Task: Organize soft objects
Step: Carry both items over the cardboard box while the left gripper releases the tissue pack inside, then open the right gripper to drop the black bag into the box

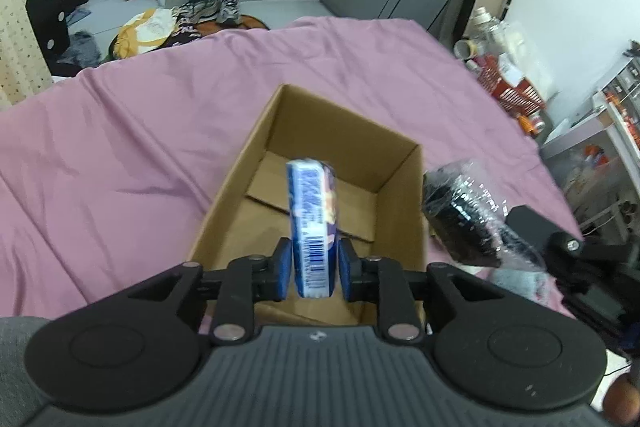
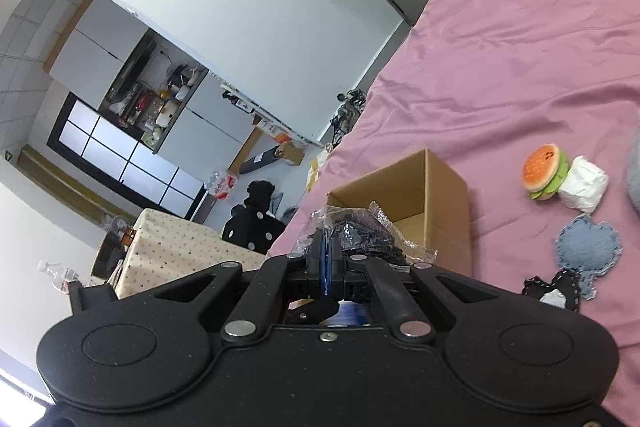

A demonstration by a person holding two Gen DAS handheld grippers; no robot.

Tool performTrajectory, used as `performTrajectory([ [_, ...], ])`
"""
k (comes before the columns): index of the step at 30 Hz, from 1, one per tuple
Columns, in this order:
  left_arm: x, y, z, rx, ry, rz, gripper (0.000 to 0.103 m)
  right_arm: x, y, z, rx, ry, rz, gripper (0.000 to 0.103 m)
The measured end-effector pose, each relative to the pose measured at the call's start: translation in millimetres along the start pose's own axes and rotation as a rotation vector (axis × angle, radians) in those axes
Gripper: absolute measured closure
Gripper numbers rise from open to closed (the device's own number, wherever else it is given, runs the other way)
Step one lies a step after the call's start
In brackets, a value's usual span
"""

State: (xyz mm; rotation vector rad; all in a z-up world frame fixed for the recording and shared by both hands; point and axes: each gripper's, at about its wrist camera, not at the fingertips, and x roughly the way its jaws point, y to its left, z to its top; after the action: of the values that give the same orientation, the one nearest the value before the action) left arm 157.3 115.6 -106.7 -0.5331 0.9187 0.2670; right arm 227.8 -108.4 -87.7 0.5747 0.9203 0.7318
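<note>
Left hand-held gripper [image 1: 313, 273] astride a blue packet [image 1: 313, 223] over the near-empty cardboard box [image 1: 404, 195], pads barely parted; right hand-held gripper [image 2: 326, 267] clamped on a plastic-wrapped black bundle [image 2: 360, 233]; burger toy [image 2: 545, 171], denim patch [image 2: 588, 251] unsorted on the bed [image 2: 520, 67].

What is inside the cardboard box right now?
In the left wrist view the cardboard box shows only its bare folded bottom flaps. The blue packet in the left hand-held gripper hangs above the opening and covers part of the floor, so that patch cannot be checked.

The left gripper [image 1: 314, 269] hangs over an open cardboard box [image 1: 402, 203] on the pink bedsheet [image 1: 120, 147]; a blue tissue pack [image 1: 312, 223] stands between its jaws. A clear-wrapped black bundle [image 1: 460, 215] sits just right of the box.
</note>
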Motion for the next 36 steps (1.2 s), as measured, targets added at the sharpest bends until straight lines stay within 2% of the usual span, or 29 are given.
performTrajectory([
  [2, 2, 4, 1, -0.005, 0.006, 0.007, 0.07, 4, 3, -1, -0.016, 0.009, -0.001, 0.103],
  [4, 3, 8, 2, -0.015, 0.005, 0.014, 0.066, 7, 5, -4, -0.028, 0.021, 0.001, 0.103],
  [12, -4, 14, 9, -0.031, -0.016, 0.023, 0.058, 23, -1, -12, -0.028, 0.067, -0.021, 0.103],
  [17, -8, 16, 10, -0.033, -0.021, 0.025, 0.057, 27, 0, -16, -0.041, 0.059, -0.028, 0.102],
  [20, -9, 17, 12, -0.03, -0.017, 0.038, 0.057, 30, -2, -16, -0.019, 0.04, -0.014, 0.09],
  [24, -13, 16, 12, -0.025, -0.017, 0.049, 0.057, 21, -1, -14, -0.032, 0.026, -0.052, 0.06],
  [28, -22, 10, 12, -0.002, -0.026, 0.063, 0.053, 5, -1, -11, -0.029, 0.018, -0.092, 0.052],
  [30, -28, 7, 12, 0.007, -0.041, 0.068, 0.049, -3, -2, -11, -0.035, 0.015, -0.129, 0.04],
  [32, -32, 3, 12, 0.016, -0.049, 0.072, 0.042, -12, -4, -12, -0.038, 0.013, -0.15, 0.035],
  [36, -39, -9, 10, 0.048, -0.069, 0.082, 0.037, -33, -15, -12, -0.022, 0.014, -0.14, 0.023],
])
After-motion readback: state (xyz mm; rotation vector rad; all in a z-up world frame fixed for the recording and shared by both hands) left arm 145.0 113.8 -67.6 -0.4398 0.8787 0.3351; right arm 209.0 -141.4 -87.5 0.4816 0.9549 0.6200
